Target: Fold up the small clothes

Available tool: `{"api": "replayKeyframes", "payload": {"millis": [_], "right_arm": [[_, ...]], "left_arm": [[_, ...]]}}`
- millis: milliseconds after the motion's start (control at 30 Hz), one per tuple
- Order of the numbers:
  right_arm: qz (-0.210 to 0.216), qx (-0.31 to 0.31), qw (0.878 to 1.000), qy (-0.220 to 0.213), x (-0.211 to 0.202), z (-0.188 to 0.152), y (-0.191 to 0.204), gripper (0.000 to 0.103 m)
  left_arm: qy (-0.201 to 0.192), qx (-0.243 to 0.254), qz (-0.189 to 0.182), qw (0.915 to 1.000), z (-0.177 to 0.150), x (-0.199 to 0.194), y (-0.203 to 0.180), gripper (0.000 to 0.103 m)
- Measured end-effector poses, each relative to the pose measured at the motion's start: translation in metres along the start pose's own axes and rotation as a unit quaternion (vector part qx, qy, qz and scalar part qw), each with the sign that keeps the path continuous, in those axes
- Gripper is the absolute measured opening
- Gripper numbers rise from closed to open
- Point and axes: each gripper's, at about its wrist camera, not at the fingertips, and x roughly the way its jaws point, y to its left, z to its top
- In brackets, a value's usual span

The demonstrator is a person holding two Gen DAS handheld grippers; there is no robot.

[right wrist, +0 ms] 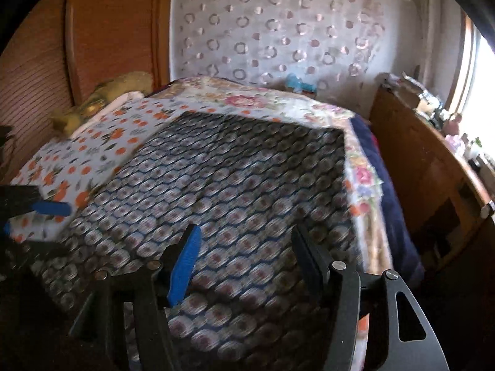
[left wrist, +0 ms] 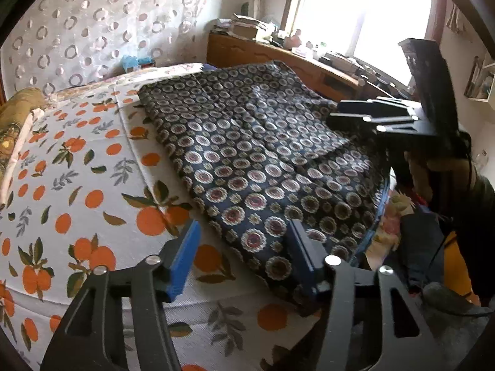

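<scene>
A dark blue garment (left wrist: 247, 151) with round flower medallions lies spread flat on the bed, with a folded flap near its far right side. It also fills the middle of the right wrist view (right wrist: 235, 185), which is blurred. My left gripper (left wrist: 244, 259) is open and empty, just above the garment's near corner. My right gripper (right wrist: 244, 262) is open and empty, above the garment's edge. The right gripper also shows in the left wrist view (left wrist: 343, 114) at the garment's far right side. The left gripper shows at the left edge of the right wrist view (right wrist: 34, 216).
The bed has a white sheet with oranges (left wrist: 71, 185) and a floral cover (right wrist: 263, 99) at its far end. A wooden desk (left wrist: 297, 65) with books and clutter stands under the bright window. A patterned curtain (left wrist: 92, 24) hangs behind. Clothes (left wrist: 417, 232) lie off the bed's right edge.
</scene>
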Motion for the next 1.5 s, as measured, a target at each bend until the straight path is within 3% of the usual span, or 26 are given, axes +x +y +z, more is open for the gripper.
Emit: {"api": "replayKeyframes", "payload": {"millis": [200,267,333,400,500,700,1000,1333,1367,1500], "right_arm": [[0.019,-0.002,1.000,0.003,-0.015,-0.017,0.010,0.062],[0.023,0.000,1.000,0.009,-0.017,-0.021,0.011,0.062],[0.024,-0.002,1.000,0.013,-0.020,-0.023,0.014,0.062],[0.031,-0.002,0.999,0.016,-0.021,-0.023,0.015,0.062],[0.039,-0.003,0.999,0.013,-0.022,-0.018,0.020,0.062],[0.057,-0.008,0.998,-0.007,-0.046,-0.011,0.031,0.062],[0.064,-0.033,0.997,-0.022,-0.071,-0.010,0.041,0.068],[-0.037,-0.050,0.997,0.041,-0.025,-0.027,0.012,0.068],[-0.044,-0.044,0.997,0.042,-0.024,-0.027,0.005,0.065],[-0.049,-0.046,0.997,0.026,-0.025,-0.014,-0.011,0.028]], "left_arm": [[0.026,0.007,-0.020,0.9995,-0.005,0.005,-0.007,0.047],[0.030,0.006,-0.028,0.9991,-0.004,0.005,-0.009,0.034],[0.034,0.004,-0.044,0.9984,-0.002,0.006,-0.009,0.008],[0.026,0.003,-0.050,0.9984,0.002,0.002,-0.010,0.004],[-0.005,-0.004,-0.067,0.9977,0.019,-0.013,-0.011,0.004],[-0.061,0.022,-0.046,0.9968,0.070,-0.033,-0.021,0.003],[-0.084,0.006,-0.028,0.9961,0.114,-0.023,-0.007,0.003],[-0.091,-0.023,-0.019,0.9954,0.113,-0.024,0.012,0.003],[-0.091,-0.024,-0.018,0.9954,0.112,-0.025,0.012,0.003],[-0.088,-0.031,-0.006,0.9956,0.112,-0.022,0.022,0.003]]}}
